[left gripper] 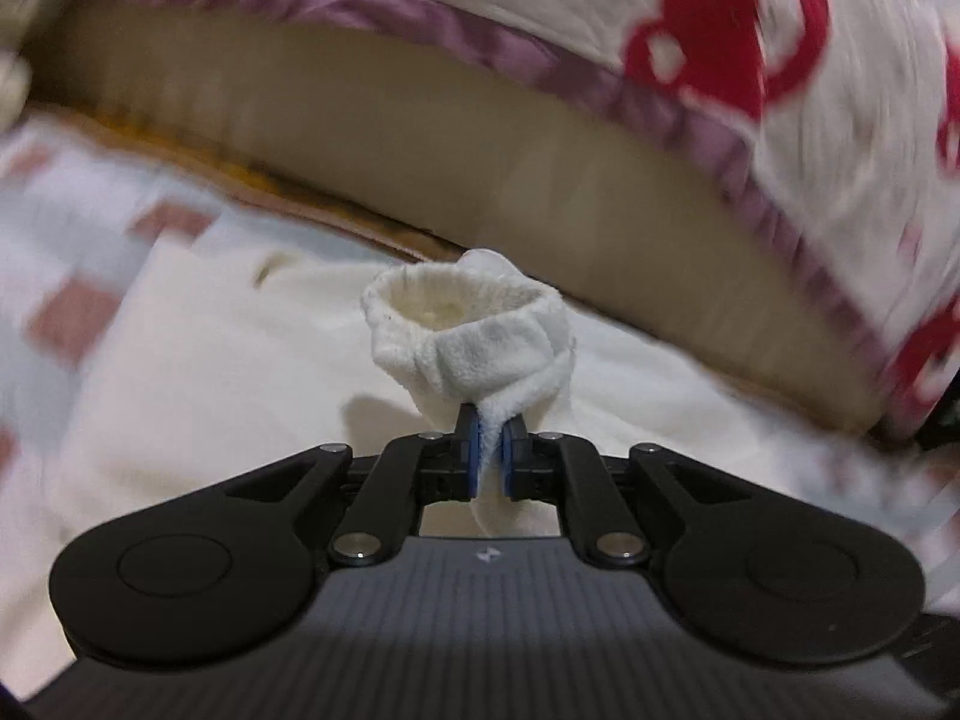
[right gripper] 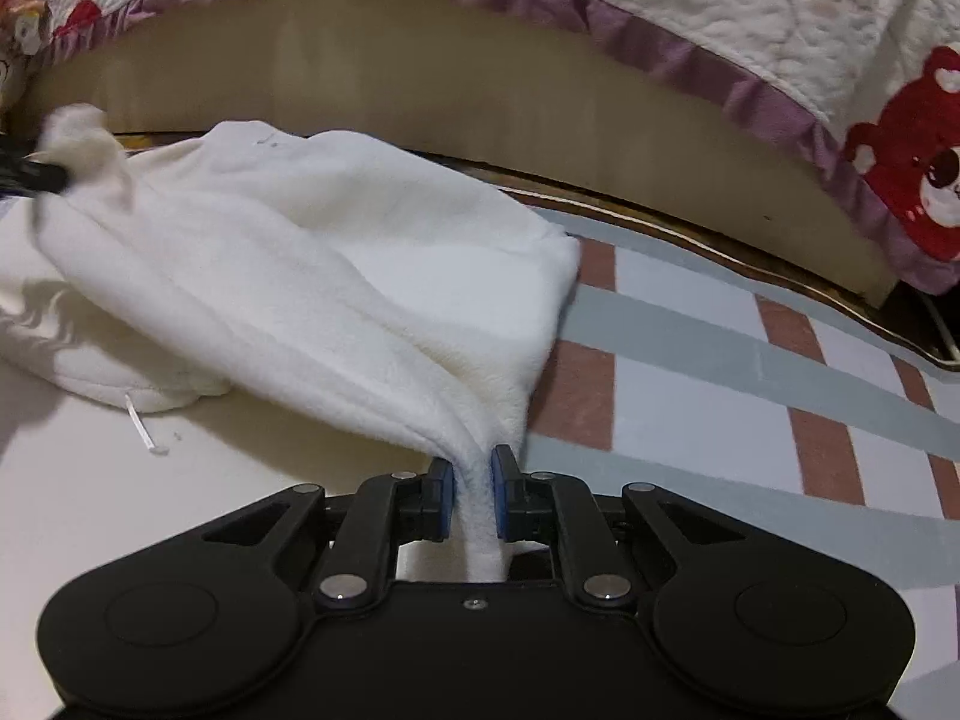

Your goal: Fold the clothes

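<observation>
Left wrist view motion-blurred: quilt (left gripper: 540, 6) print and checked sheet (left gripper: 78, 276) smeared, unreadable. White garment (right gripper: 336, 276) cut off at 9 o'clock in right view; left gripper (right gripper: 36, 171) there only a blurred dark sliver at the frame edge.

The carrying surface is a bed (right gripper: 720, 372) spread with a checked sheet (right gripper: 678, 324) of pale blue-grey bands, white squares and small reddish-brown squares. Directly on the sheet lies a white fleece garment (right gripper: 312, 276); its left part rests flat in soft folds, while the right part rises off the sheet in a taut ridge. A short white plastic tag (right gripper: 141, 429) sticks out from the garment's near edge over a plain cream stretch. Behind the bed runs a beige headboard (right gripper: 420, 78) with a gilt lower trim, and over its top hangs a quilted white cover (right gripper: 780, 30) edged in purple frill, printed with red bears.

In the left wrist view the same sheet (left gripper: 72, 276) shows blurred at the left.
</observation>
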`<state>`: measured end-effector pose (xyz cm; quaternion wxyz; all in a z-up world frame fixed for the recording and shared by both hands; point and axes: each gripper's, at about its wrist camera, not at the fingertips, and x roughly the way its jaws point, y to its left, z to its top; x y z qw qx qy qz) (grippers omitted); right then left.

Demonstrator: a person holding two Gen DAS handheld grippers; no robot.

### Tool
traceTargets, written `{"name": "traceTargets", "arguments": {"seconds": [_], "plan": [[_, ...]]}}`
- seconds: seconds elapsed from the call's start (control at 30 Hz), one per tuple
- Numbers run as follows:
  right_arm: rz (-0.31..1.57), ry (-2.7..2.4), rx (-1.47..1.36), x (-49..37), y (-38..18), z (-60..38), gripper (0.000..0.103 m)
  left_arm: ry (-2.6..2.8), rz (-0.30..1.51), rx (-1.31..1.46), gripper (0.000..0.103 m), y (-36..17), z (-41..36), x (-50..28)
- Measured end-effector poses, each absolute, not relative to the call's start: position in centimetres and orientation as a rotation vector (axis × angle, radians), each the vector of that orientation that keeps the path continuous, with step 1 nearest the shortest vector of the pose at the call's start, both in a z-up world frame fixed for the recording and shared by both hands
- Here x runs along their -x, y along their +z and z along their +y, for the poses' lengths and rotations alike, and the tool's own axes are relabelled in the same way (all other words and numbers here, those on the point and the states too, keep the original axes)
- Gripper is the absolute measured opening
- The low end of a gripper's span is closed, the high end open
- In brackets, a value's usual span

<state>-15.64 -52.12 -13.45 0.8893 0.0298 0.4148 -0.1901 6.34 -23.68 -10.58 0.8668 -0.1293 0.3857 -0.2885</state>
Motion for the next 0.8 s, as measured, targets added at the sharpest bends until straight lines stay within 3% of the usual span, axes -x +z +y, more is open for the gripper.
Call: {"name": "traceTargets", "arguments": {"seconds": [0.13, 0.33, 0.47, 0.53, 0.6, 0.7, 0.73, 0.77, 0.8], "plan": [[0.941, -0.401, -0.045, 15.3, -14.3, -52.2, 0.013, -0.397, 1.027, 0.14, 0.035, -13.8, -22.7, -7.1], [1.103, -0.426, -0.125, 17.4, -13.7, -53.5, 0.014, -0.404, 0.945, 0.1, 0.052, -11.5, -23.1, -7.0], [0.879, -0.285, -0.455, 19.8, -11.4, -57.5, 0.025, -0.442, 0.867, 0.081, 0.061, -10.2, -23.5, -7.0], [0.701, -0.237, -0.638, 20.3, -10.6, -59.6, 0.046, -0.466, 0.868, 0.102, 0.062, -10.6, -23.8, -7.0], [0.602, -0.202, -0.771, 19.3, -11.2, -61.3, 0.048, -0.49, 0.869, 0.123, 0.063, -11.0, -24.1, -7.1], [0.604, -0.276, -0.695, 15.7, -12.7, -62.1, 0.048, -0.525, 0.906, 0.098, 0.063, -12.7, -25.0, -7.7], [0.631, -0.306, -0.634, 14.3, -13.3, -61.9, 0.048, -0.538, 0.914, 0.08, 0.058, -13.3, -25.4, -7.9], [0.662, -0.329, -0.577, 13.0, -13.9, -61.7, 0.048, -0.553, 0.913, 0.051, 0.047, -13.6, -25.6, -8.0], [0.679, -0.331, -0.528, 12.0, -14.3, -61.8, 0.048, -0.572, 0.9, 0.029, 0.02, -13.4, -25.6, -7.9]]}}
